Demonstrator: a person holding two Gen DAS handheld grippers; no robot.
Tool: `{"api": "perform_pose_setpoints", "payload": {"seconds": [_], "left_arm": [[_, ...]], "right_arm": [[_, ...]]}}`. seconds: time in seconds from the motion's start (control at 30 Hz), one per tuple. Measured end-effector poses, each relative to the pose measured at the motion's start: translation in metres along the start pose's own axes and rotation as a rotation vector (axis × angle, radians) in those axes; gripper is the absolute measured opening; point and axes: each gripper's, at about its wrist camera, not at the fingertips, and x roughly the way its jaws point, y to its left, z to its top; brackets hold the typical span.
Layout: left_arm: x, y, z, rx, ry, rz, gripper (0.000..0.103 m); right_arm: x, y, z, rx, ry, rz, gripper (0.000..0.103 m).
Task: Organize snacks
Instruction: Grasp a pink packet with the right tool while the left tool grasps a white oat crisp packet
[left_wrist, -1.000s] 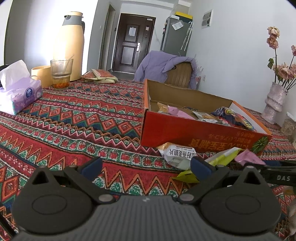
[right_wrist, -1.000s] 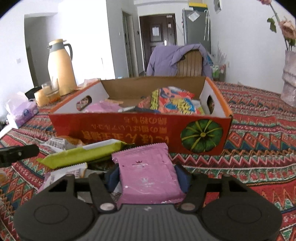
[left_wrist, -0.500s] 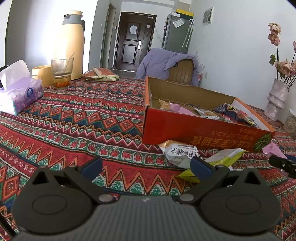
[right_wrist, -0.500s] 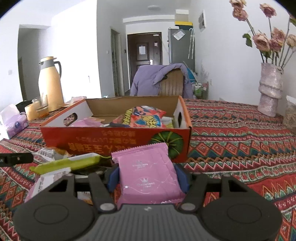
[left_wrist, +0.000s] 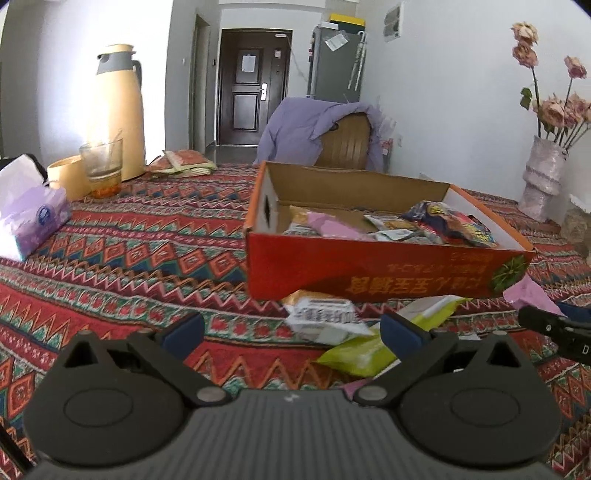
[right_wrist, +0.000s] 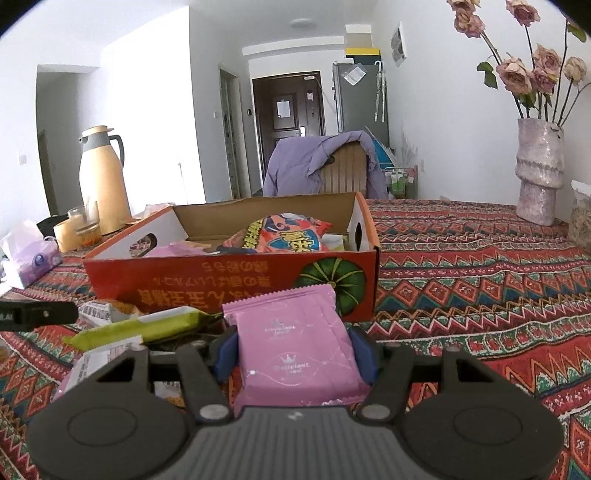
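Note:
A red cardboard box (left_wrist: 388, 271) (right_wrist: 229, 284) with several snack packets inside sits on the patterned tablecloth. My right gripper (right_wrist: 295, 350) is shut on a pink snack packet (right_wrist: 295, 347), held lifted just in front of the box's near wall. Loose on the cloth before the box lie a white packet (left_wrist: 325, 317) and a yellow-green packet (left_wrist: 373, 347) (right_wrist: 140, 328). My left gripper (left_wrist: 291, 332) is open, nothing between its fingers, hovering over the cloth left of those packets. The right gripper's tip and the pink packet (left_wrist: 532, 295) show at the right edge of the left wrist view.
A cream thermos (left_wrist: 118, 110), a glass (left_wrist: 101, 168), a cup and a tissue pack (left_wrist: 29, 218) stand at the far left. A vase of dried roses (right_wrist: 539, 177) is at the far right. A chair draped with a purple garment (left_wrist: 325, 129) stands behind the box.
The right gripper swung with the pink packet, so the box now sits more to the left in its view. The left gripper shifted slightly, with the box nearer centre.

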Motion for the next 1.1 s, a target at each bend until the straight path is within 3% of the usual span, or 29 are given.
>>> {"api": "perform_pose_setpoints", "payload": {"seconds": [0.47, 0.67, 0.77, 1.1], "left_arm": [[0.04, -0.031, 0.028, 0.106, 0.082, 0.095, 0.103], [0.058, -0.037, 0.029, 0.106, 0.149, 0.141, 0.102], [0.064, -0.038, 0.029, 0.095, 0.173, 0.153, 0.095], [0.078, -0.027, 0.025, 0.022, 0.251, 0.123, 0.053]], "right_arm": [[-0.001, -0.005, -0.001, 0.034, -0.009, -0.01, 0.062], [-0.001, -0.006, -0.001, 0.035, -0.011, -0.014, 0.062], [0.0, -0.006, -0.001, 0.037, -0.011, -0.018, 0.062], [0.003, -0.007, -0.001, 0.046, -0.006, -0.034, 0.062]]}}
